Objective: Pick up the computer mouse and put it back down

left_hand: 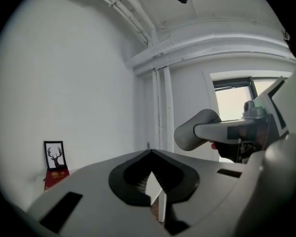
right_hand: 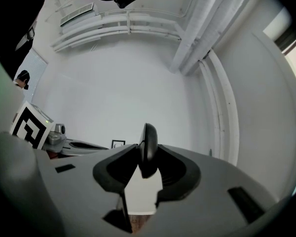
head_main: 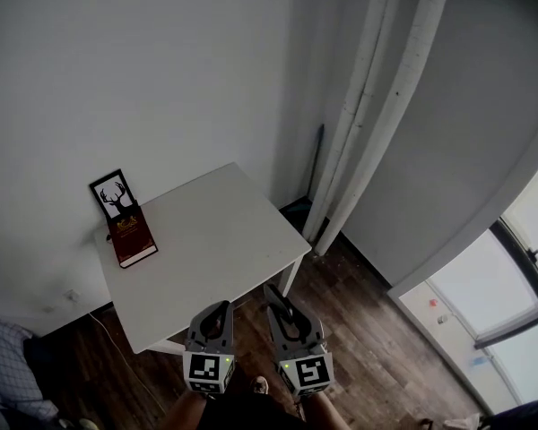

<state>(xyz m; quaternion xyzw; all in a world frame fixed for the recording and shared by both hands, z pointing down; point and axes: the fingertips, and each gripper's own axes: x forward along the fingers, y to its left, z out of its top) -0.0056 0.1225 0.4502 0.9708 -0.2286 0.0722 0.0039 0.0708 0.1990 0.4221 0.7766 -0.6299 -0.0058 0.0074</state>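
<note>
The computer mouse [right_hand: 148, 149] is dark and stands on edge between the jaws of my right gripper [right_hand: 147, 157], which is shut on it. In the left gripper view the mouse [left_hand: 197, 131] shows as a grey rounded body at the tip of the right gripper. My left gripper [left_hand: 150, 157] has its jaws closed together with nothing between them. In the head view both grippers hang side by side over the floor, left gripper [head_main: 217, 312] and right gripper [head_main: 282, 305], just short of the near edge of the white table [head_main: 224, 240].
A dark red book [head_main: 133, 237] lies at the table's far left, with a framed deer picture [head_main: 114, 195] leaning on the wall behind it. White pipes [head_main: 377, 106] run up the corner. A window [head_main: 520, 267] is at the right. The floor [head_main: 341, 330] is dark wood.
</note>
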